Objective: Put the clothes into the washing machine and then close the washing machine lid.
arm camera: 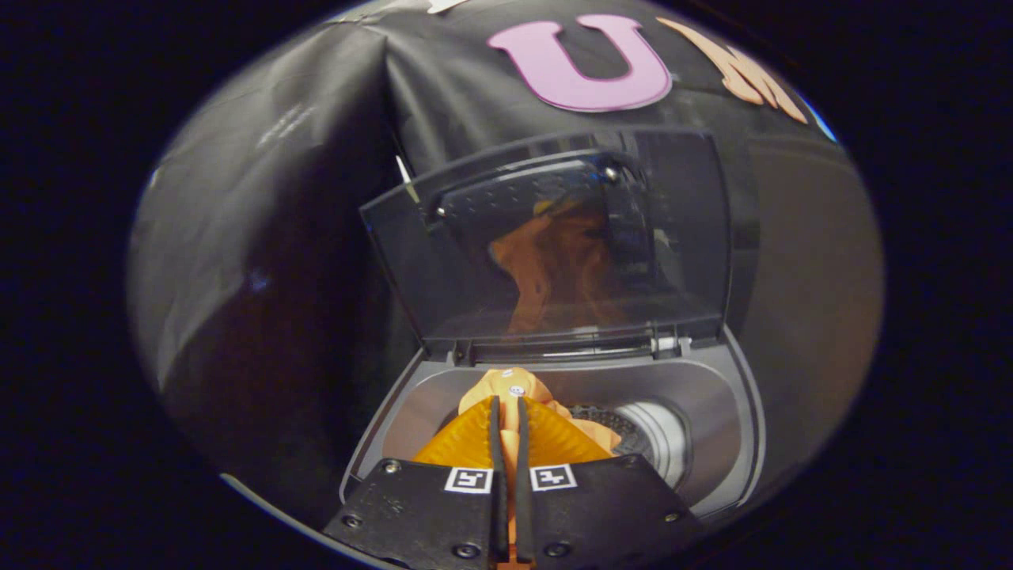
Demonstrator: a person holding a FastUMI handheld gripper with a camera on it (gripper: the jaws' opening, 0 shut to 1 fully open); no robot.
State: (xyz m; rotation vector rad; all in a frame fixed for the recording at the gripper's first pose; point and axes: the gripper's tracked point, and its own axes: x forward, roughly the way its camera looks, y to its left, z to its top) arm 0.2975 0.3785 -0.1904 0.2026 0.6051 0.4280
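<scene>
The washer [716, 412] carries everything here. Its grey top deck surrounds the round tub [661, 434], and the dark see-through lid [673, 237] stands raised at the back hinge. An orange cloth [513, 386] hangs at the tub's mouth, just above the deck's near side, pinched between the nearly closed fingers of the gripper [509, 405]
</scene>
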